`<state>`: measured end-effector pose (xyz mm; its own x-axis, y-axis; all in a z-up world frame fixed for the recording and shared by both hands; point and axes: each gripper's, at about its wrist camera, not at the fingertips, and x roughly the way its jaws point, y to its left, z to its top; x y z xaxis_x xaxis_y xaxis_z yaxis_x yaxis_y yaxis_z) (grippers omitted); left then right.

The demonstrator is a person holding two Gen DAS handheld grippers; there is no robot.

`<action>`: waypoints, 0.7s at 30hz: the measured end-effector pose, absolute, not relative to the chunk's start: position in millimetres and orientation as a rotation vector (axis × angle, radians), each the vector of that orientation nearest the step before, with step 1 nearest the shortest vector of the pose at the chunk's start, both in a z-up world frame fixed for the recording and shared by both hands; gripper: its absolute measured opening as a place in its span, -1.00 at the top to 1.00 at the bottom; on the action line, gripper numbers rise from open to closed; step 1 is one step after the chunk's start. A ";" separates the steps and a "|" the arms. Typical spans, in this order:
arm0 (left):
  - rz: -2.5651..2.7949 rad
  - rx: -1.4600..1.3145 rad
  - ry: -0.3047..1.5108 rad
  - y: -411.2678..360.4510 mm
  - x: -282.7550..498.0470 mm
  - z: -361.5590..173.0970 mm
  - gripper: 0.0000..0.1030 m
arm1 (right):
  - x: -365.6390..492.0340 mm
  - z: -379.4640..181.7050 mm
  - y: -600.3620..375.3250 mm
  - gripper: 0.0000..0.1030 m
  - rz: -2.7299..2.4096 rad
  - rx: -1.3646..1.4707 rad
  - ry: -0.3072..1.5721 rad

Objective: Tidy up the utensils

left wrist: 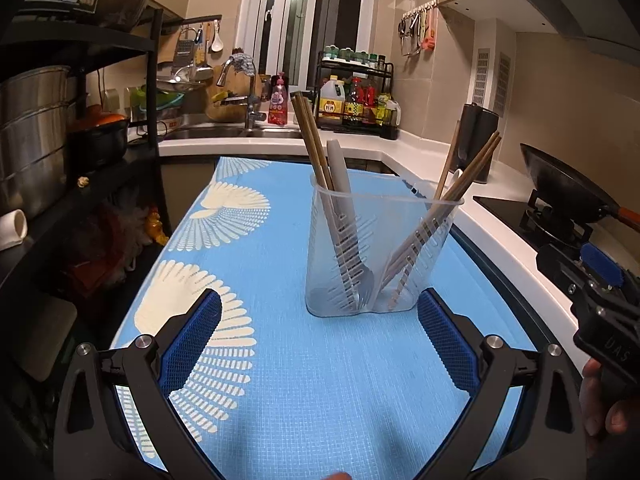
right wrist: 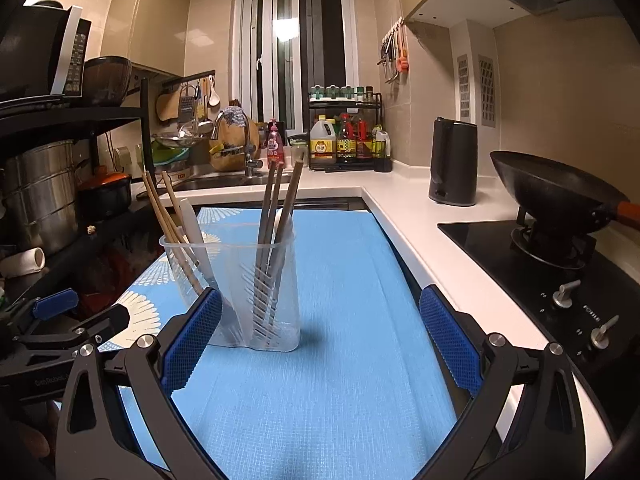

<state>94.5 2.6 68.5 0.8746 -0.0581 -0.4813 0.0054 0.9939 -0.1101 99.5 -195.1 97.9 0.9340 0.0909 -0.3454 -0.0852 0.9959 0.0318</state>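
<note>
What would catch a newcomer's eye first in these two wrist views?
The clear plastic utensil holder stands upright mid-way along the bright blue patterned mat, with wooden chopsticks and a pale utensil leaning out of its two compartments. Both the left gripper and the right gripper are wide open and empty just short of it. A black wok sits on the stove at right.

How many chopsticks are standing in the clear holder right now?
6 chopsticks: three beside the white utensil in one compartment of the holder, three in the other. Overlap may hide more.
</note>
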 end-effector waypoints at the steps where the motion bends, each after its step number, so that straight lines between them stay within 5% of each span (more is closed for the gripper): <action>1: -0.032 -0.112 0.508 2.4 94.7 66.5 -0.85 | 99.1 93.0 -196.6 -0.89 0.084 0.022 0.350; 21: -0.028 -0.126 0.531 4.3 97.1 51.8 -0.85 | 103.1 77.7 -199.3 -0.89 0.070 0.029 0.371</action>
<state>97.1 4.3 51.8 0.8620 -0.0596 -0.5034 -0.0054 0.9919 -0.1268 103.1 -199.3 77.7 0.9296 0.0734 -0.3611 -0.0628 0.9972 0.0408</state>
